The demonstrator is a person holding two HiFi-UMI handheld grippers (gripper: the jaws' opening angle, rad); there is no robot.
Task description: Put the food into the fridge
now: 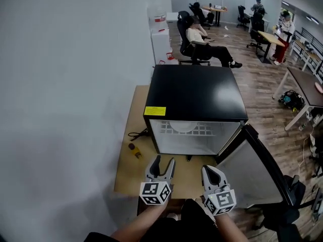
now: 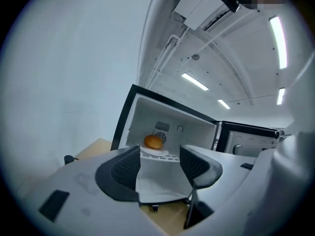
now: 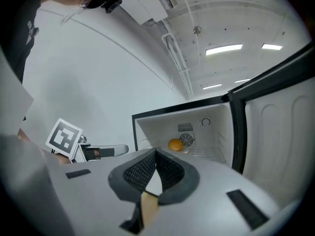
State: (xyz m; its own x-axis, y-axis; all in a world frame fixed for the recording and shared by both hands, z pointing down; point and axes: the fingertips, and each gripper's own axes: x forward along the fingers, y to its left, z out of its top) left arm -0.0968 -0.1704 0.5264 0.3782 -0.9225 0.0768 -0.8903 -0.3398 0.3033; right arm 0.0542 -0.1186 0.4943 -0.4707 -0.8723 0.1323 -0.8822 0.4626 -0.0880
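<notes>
**Operator:** How do my tongs stand?

**Spotter:** Your left tongs (image 1: 165, 160) (image 2: 158, 155) are spread wide. Between the pads you see only the open fridge (image 1: 194, 92) (image 2: 172, 127). They grip nothing and hang over the near edge of the tabletop (image 1: 132, 170), just in front of the fridge.

**Operator:** And the right?

**Spotter:** Your right tongs (image 1: 209, 169) (image 3: 156, 154) are pressed together, with the pads meeting at the tips and nothing pinched. They sit just beside your left tongs, at about the same height, and point at the fridge opening. In the right gripper view your left tongs show at the left, marker cube toward the camera.

**Operator:** Where's the food?

**Spotter:** The food (image 2: 153, 141) (image 3: 175, 144), round and orange, is inside the fridge. It sits toward the back of the white wire shelf (image 1: 202, 130), close to the fan grille (image 3: 185, 128). From your head view only a white plate (image 1: 182, 126) shows there, and the fridge top hides the food itself.

**Operator:** The door?

**Spotter:** The door (image 1: 252, 170) is swung wide open to your right, its white inner face toward you.

**Operator:** Anything else on the tabletop?

**Spotter:** A small yellow thing (image 1: 134, 150) lies left of the fridge, with a black cable (image 1: 137, 133) near it. Both are well apart from your tongs.
</notes>
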